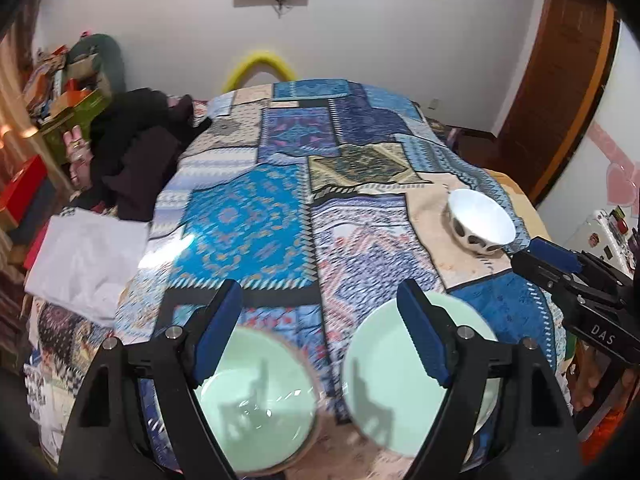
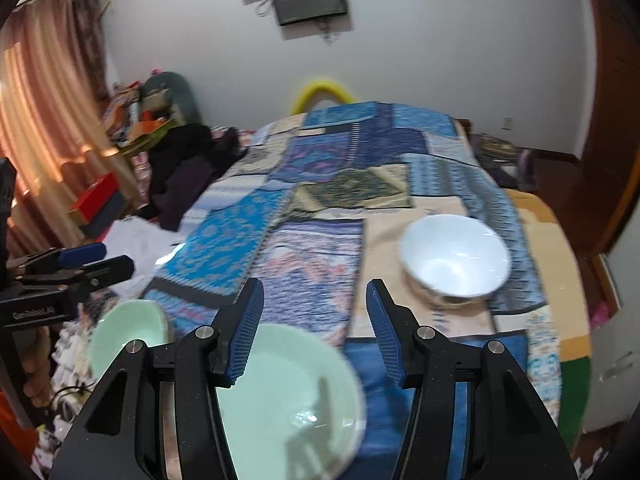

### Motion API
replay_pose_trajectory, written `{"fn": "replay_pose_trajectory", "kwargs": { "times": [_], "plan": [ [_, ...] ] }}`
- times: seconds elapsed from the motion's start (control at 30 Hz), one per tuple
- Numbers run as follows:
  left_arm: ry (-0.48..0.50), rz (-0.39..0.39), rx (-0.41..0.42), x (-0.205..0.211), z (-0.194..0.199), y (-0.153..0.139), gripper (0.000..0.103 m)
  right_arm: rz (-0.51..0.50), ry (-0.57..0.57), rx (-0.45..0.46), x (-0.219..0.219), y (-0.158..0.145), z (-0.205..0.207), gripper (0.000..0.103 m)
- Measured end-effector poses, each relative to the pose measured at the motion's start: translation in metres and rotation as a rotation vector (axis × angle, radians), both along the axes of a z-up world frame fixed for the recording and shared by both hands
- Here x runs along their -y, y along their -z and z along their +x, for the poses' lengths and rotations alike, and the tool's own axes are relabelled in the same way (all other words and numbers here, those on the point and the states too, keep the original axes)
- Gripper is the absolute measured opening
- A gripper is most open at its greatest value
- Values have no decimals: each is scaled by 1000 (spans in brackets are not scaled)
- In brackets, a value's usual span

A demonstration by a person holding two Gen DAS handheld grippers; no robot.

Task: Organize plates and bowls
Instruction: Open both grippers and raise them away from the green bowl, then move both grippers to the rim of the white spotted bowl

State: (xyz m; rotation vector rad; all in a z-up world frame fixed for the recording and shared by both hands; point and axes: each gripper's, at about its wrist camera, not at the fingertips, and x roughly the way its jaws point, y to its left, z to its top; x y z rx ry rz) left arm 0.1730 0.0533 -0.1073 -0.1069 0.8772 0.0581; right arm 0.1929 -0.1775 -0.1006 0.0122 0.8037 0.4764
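Both my tongs, left (image 1: 320, 332) and right (image 2: 316, 332), hang open and empty above two green plates (image 1: 256, 396) (image 1: 404, 364) lying apart on the bench (image 1: 360, 248); I judge the white bowl (image 2: 454, 256) waits unsorted farther off.

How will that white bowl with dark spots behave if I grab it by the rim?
The white bowl looks glazed and glossy, so probably slippery under the pads and likely breakable. It stands on a narrow foot with a wide flaring rim on the soft patchwork cloth, so a sideways push may tip it rather than slide it.
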Motion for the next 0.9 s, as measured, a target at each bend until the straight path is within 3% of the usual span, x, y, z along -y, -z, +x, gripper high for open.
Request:
{"fn": "replay_pose_trajectory", "kwargs": {
  "times": [0.33,0.77,0.9],
  "plan": [
    [89,26,-44,46,64,13,80,-38,133,-65,54,36,47,50],
    [154,13,-173,84,145,66,80,-24,266,-163,102,81,103,49],
    [157,9,-200,88,159,80,80,-24,259,-201,102,95,118,35]
  ]
}}
